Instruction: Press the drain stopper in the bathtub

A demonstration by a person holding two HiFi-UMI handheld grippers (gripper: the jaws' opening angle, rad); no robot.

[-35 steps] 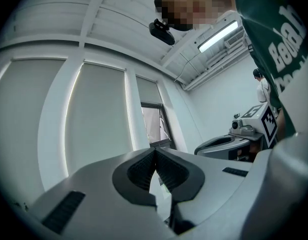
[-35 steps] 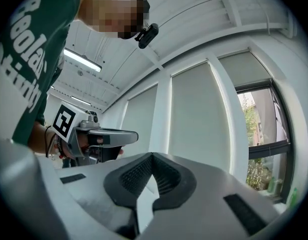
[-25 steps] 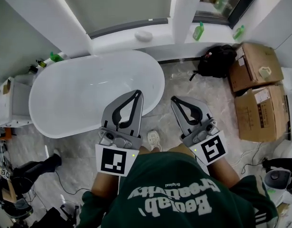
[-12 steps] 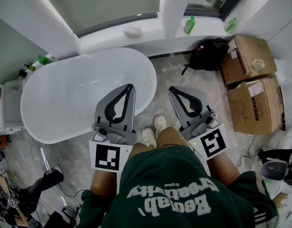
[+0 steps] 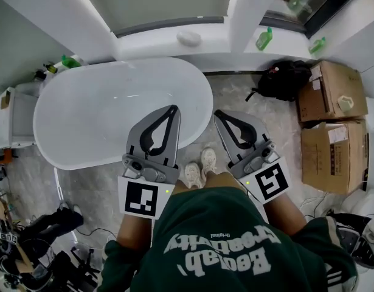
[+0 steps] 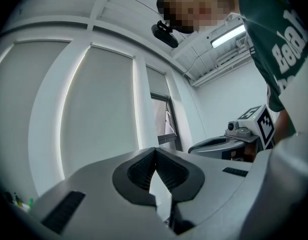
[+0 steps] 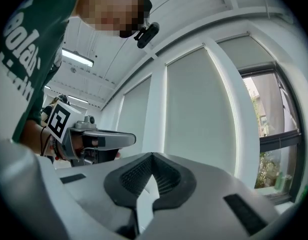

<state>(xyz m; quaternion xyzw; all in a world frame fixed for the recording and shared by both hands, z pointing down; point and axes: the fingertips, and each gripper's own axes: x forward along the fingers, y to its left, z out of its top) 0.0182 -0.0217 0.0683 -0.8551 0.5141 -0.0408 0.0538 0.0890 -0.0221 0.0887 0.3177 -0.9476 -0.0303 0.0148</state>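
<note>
The white oval bathtub (image 5: 107, 111) fills the left middle of the head view; its inside is bright white and I cannot make out a drain stopper. My left gripper (image 5: 173, 110) is held up over the tub's near right rim, jaws shut with nothing between them. My right gripper (image 5: 218, 115) is beside it over the marble floor, also shut and empty. In the left gripper view the shut left gripper (image 6: 155, 152) points up at blinds and wall, with the right gripper (image 6: 233, 142) to the side. The right gripper view shows the shut right gripper (image 7: 152, 157) and the left gripper (image 7: 96, 139) beyond.
A black backpack (image 5: 284, 80) and two cardboard boxes (image 5: 330, 90) (image 5: 332, 156) stand at the right. Green bottles (image 5: 264, 39) rest on the window ledge, and another (image 5: 70, 61) is near the tub's left end. Cables and dark gear (image 5: 34, 239) lie at the lower left. The person's shoes (image 5: 199, 166) are by the tub.
The head view has swung a little, so the tub and boxes sit differently in frame. Both grippers stay shut, held side by side before the body.
</note>
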